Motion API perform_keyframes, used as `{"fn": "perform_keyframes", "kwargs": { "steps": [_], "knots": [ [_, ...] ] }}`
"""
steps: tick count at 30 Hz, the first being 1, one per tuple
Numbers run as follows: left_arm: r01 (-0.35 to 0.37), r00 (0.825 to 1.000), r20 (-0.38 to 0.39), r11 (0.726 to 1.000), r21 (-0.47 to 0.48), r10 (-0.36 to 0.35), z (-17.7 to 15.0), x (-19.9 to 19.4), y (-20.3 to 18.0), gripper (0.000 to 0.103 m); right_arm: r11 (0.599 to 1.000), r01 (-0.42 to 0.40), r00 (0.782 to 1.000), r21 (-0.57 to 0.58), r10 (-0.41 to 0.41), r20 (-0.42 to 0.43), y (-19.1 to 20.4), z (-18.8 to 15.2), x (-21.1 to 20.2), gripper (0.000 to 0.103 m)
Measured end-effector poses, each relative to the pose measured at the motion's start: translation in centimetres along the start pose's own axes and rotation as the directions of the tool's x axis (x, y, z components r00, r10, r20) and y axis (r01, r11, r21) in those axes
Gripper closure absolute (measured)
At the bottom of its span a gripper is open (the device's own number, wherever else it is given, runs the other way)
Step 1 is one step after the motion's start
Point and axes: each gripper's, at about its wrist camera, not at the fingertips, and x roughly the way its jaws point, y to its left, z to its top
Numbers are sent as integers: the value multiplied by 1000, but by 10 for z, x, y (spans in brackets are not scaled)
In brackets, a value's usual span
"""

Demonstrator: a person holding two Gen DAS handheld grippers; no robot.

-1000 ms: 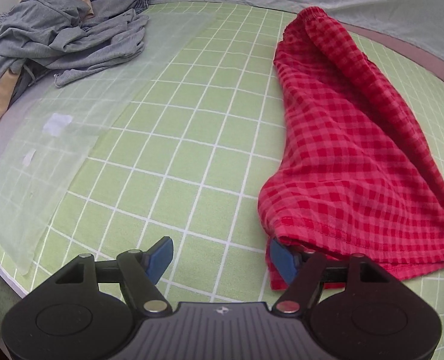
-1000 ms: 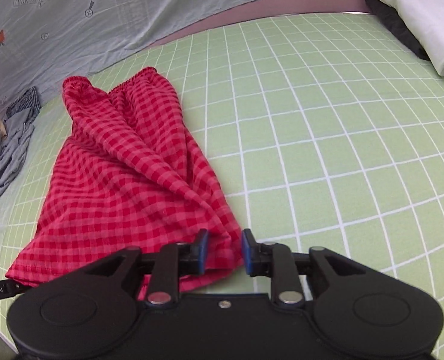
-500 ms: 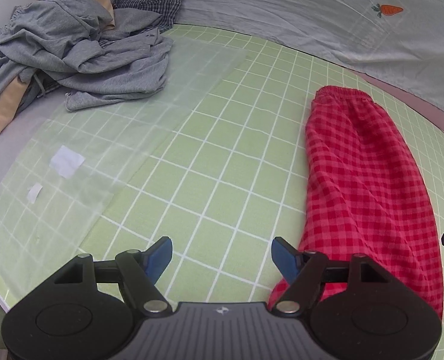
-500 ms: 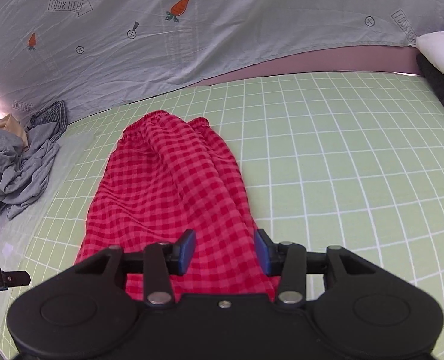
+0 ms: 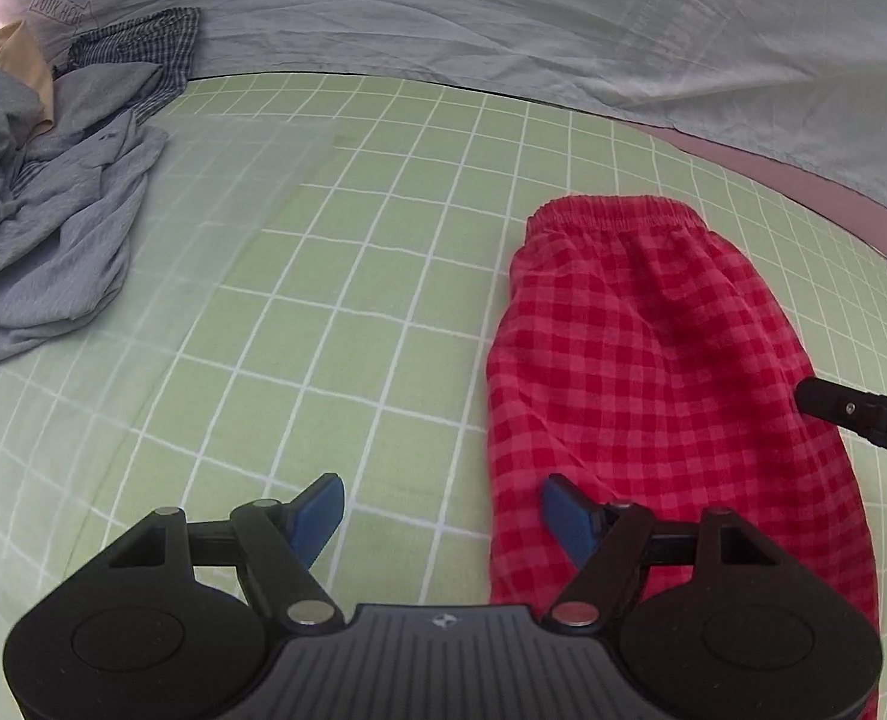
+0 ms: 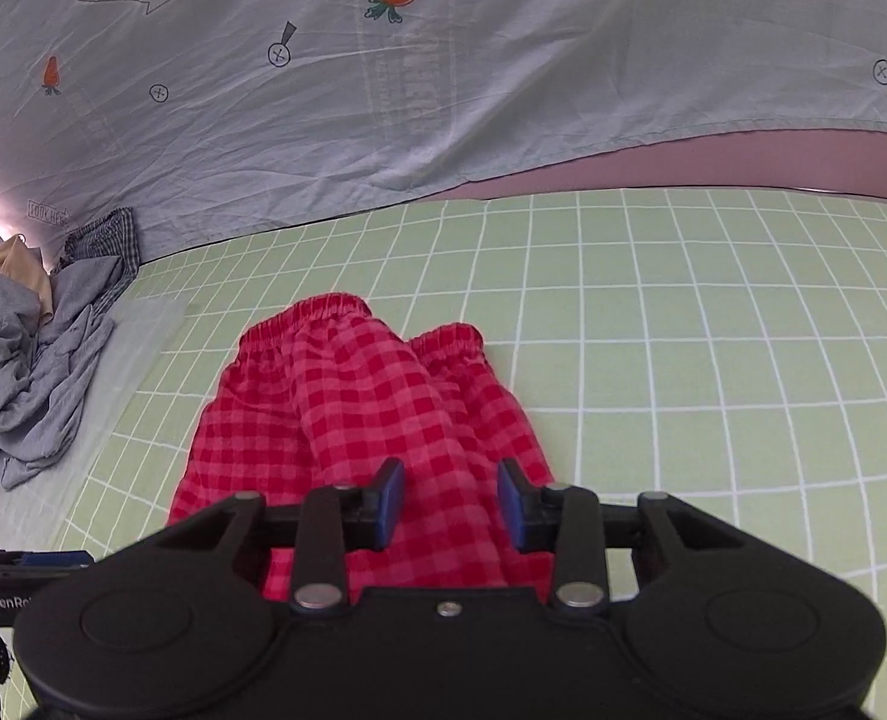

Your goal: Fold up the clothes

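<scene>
Red checked shorts (image 5: 641, 360) lie lengthwise on the green grid mat (image 5: 347, 324), elastic waistband at the far end. In the right wrist view the shorts (image 6: 347, 414) run from the waistband back under the gripper body. My left gripper (image 5: 443, 510) is open, above the mat at the shorts' left edge, nothing between its blue pads. My right gripper (image 6: 449, 501) is open above the middle of the shorts; the cloth shows in the gap, and I cannot tell if the pads touch it. The right gripper's tip (image 5: 851, 414) pokes in at the left wrist view's right edge.
A heap of grey clothes (image 5: 41, 228) with a checked garment (image 5: 137, 54) and a tan piece lies at the far left, on a clear plastic sheet (image 5: 203, 228). A pale sheet with carrot prints (image 6: 383, 78) hangs behind the mat. The mat's right half (image 6: 713, 348) is bare.
The right gripper, shut on the shorts' hem a second ago, has opened and let go. Both grippers have pulled back and tilted up, so the waistband and the backdrop now show.
</scene>
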Motion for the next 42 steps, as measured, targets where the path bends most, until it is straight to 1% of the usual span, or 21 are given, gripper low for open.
{"fn": "perform_keyframes", "kwargs": {
  "steps": [2, 4, 6, 8, 9, 12, 13, 14, 15, 16, 18, 20, 23, 26, 32, 36, 38, 42],
  "knots": [
    [-9, 1000, 8, 1000, 21, 9, 8, 10, -6, 29, 999, -29, 999, -21, 28, -28, 0, 4, 14, 92],
    [-34, 999, 20, 998, 53, 33, 15, 19, -11, 29, 997, -34, 999, -65, 34, -7, 0, 5, 16, 102],
    [-66, 997, 33, 994, 84, 64, 21, 28, -16, 29, 998, -9, 998, -63, 13, 54, -3, 9, 10, 103],
    [-95, 995, 49, 990, 100, 90, 26, 35, -19, 28, 999, 32, 992, 16, -34, 118, -15, 13, 2, 103],
    [-88, 995, 54, 992, 93, 83, 29, 35, -19, 29, 997, 45, 990, 65, -53, 127, -23, 14, 1, 103],
    [-80, 995, 64, 994, 75, 75, 33, 28, -19, 29, 987, 157, 984, 45, -160, 83, -31, 12, 12, 99],
    [-75, 995, 66, 995, 72, 70, 32, 24, -19, 29, 980, 197, 977, 30, -199, 82, -32, 9, 10, 91],
    [-69, 996, 66, 995, 70, 64, 29, 20, -19, 29, 979, 199, 975, 45, -203, 86, -35, 6, 3, 79],
    [-62, 996, 63, 996, 66, 57, 26, 16, -18, 29, 978, 198, 975, 63, -203, 90, -38, 1, -4, 73],
    [-51, 997, 52, 997, 60, 48, 20, 13, -18, 29, 979, 184, 977, 92, -193, 92, -42, -5, -13, 70],
    [-33, 999, 20, 998, 52, 32, 3, 7, -16, 29, 978, 171, 981, 119, -180, 70, -48, -16, -25, 70],
    [-19, 1000, -9, 999, 50, 20, -13, 2, -14, 29, 977, 163, 985, 139, -168, 32, -52, -36, -38, 70],
    [-12, 1000, -23, 998, 68, 13, -41, -14, -9, 29, 972, 149, 989, 181, -146, -27, -57, -70, -55, 67],
    [6, 999, -42, 998, 55, -4, -67, -29, 0, 29, 966, 153, 988, 207, -143, -61, -60, -101, -73, 63],
    [25, 997, -80, 998, 61, -20, -113, -52, 9, 29, 970, 146, 988, 195, -131, -86, -49, -138, -96, 56],
    [54, 993, -104, 997, 48, -49, -138, -62, 13, 29, 972, 141, 987, 186, -124, -102, -41, -162, -111, 56],
    [63, 993, -107, 996, 59, -56, -148, -66, 11, 29, 974, 138, 987, 182, -120, -110, -37, -174, -119, 56],
    [73, 992, -113, 993, 90, -63, -164, -70, 8, 29, 984, 134, 987, 115, -123, -104, -24, -183, -124, 56]
  ]
}}
